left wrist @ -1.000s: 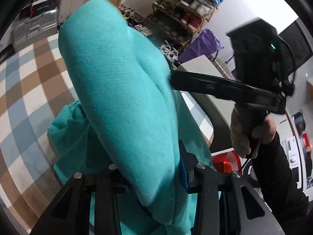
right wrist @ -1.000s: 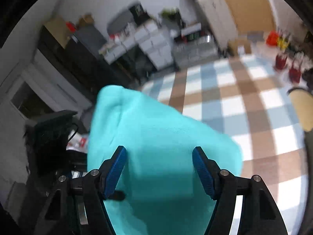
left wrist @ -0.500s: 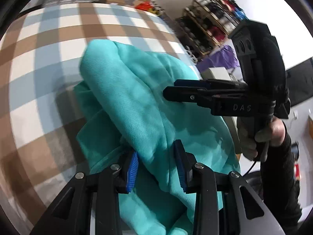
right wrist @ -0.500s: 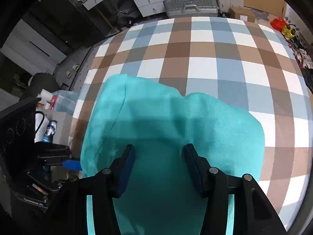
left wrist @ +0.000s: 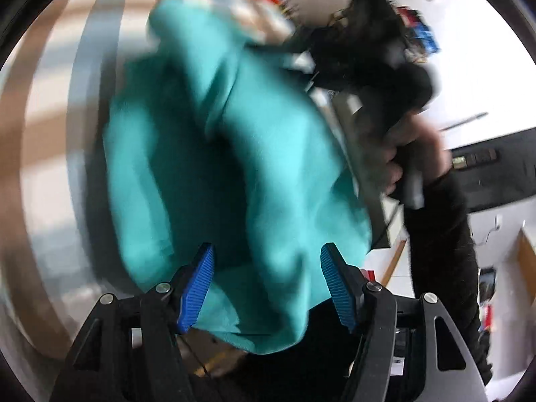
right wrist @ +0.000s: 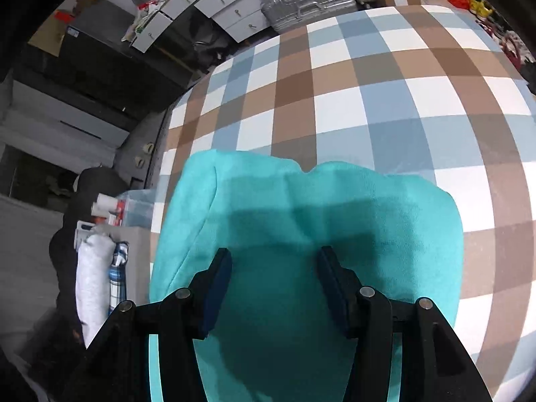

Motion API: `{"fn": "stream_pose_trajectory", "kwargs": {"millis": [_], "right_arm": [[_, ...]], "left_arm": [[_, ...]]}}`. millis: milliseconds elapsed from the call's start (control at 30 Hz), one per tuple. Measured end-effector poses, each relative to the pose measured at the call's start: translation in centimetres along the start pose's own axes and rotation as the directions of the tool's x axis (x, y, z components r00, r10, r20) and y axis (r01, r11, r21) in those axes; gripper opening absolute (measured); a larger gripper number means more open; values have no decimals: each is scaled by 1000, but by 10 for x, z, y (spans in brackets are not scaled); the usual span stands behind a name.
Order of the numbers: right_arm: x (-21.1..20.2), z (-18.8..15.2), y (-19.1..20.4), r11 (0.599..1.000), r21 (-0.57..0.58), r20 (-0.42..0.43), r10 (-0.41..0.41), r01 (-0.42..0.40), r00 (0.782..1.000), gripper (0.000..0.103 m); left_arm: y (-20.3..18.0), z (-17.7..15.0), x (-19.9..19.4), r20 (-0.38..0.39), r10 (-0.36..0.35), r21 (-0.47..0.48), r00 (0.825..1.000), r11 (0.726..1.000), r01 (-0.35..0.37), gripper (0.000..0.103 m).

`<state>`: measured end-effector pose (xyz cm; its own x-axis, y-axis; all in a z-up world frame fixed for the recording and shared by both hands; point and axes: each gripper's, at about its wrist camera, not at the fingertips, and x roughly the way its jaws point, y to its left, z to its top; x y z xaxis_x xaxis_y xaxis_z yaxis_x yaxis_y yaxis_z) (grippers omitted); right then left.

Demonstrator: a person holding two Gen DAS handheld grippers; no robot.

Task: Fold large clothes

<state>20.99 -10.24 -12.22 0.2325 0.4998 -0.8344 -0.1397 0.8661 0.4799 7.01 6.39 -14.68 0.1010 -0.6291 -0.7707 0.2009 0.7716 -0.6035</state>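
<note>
Motion-blurred teal garment (left wrist: 241, 167), edges hidden.

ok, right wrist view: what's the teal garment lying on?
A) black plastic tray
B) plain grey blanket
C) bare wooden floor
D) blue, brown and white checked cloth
D: the teal garment is spread over a surface covered in a blue, brown and white checked cloth, which shows beyond and to the right of the fabric.
</note>
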Motion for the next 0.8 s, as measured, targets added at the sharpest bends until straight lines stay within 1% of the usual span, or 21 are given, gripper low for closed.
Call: {"fn": "stream_pose_trajectory", "kwargs": {"millis": [67, 100, 133, 167, 200, 233, 300, 333, 400, 467, 500, 567, 633, 700, 767, 800], "right_arm": [[1, 0, 5, 999, -25, 0, -25, 25, 1000, 54], [2, -1, 8, 999, -38, 0, -38, 38, 999, 54], [2, -1, 10, 998, -50, 0, -49, 48, 999, 54], [2, -1, 9, 997, -54, -1, -52, 52, 999, 54], [2, 0, 10, 997, -54, -3, -55, 55, 998, 54], [2, 0, 11, 997, -58, -6, -59, 59, 998, 54], [2, 1, 11, 996, -61, -16, -61, 60, 998, 55], [1, 2, 12, 997, -60, -30, -56, 54, 998, 55], [-3, 4, 12, 998, -47, -49, -49, 46, 998, 54], [-9, 3, 14, 998, -51, -57, -37, 34, 998, 54], [-14, 0, 16, 997, -68, -56, -29, 25, 998, 54], [-27, -12, 26, 991, -134, -68, -2, -7, 998, 54], [-42, -34, 40, 971, -238, -72, -4, -13, 997, 54], [-48, -54, 52, 951, -310, -60, 0, -18, 998, 54], [-36, -68, 63, 924, -383, -82, -57, 21, 995, 54], [-23, -75, 68, 901, -428, -72, -116, 75, 991, 54]], "left_arm": [[3, -6, 11, -3, 8, -10, 1000, 1000, -8, 59], [0, -8, 12, 17, 14, 11, 1000, 1000, -14, 57], [-3, -9, 11, 32, 19, 32, 999, 999, -20, 49], [-8, -10, 9, 34, 8, 63, 999, 998, -10, 8], [-14, -10, 7, 16, 0, 87, 1000, 996, -1, 6], [-16, -12, 3, 24, 10, 99, 1000, 995, -12, 6], [-24, -10, -9, 41, 48, 158, 998, 986, -54, 6], [-22, -8, -13, 42, 50, 166, 998, 985, -56, 6], [-8, -6, -15, 37, 52, 137, 998, 989, -56, 5], [12, -6, -16, 39, 60, 88, 997, 994, -63, 5], [23, -7, -16, 43, 39, 57, 998, 998, -42, 5], [40, -9, -17, 61, -15, 16, 998, 1000, 14, 5], [50, -12, -16, 83, -47, -3, 995, 999, 48, 5], [61, -13, -10, 95, -67, -15, 993, 998, 69, 5], [67, -10, -7, 105, -73, -17, 992, 997, 75, 6], [73, -11, -6, 108, -80, -21, 991, 996, 83, 6]]}}
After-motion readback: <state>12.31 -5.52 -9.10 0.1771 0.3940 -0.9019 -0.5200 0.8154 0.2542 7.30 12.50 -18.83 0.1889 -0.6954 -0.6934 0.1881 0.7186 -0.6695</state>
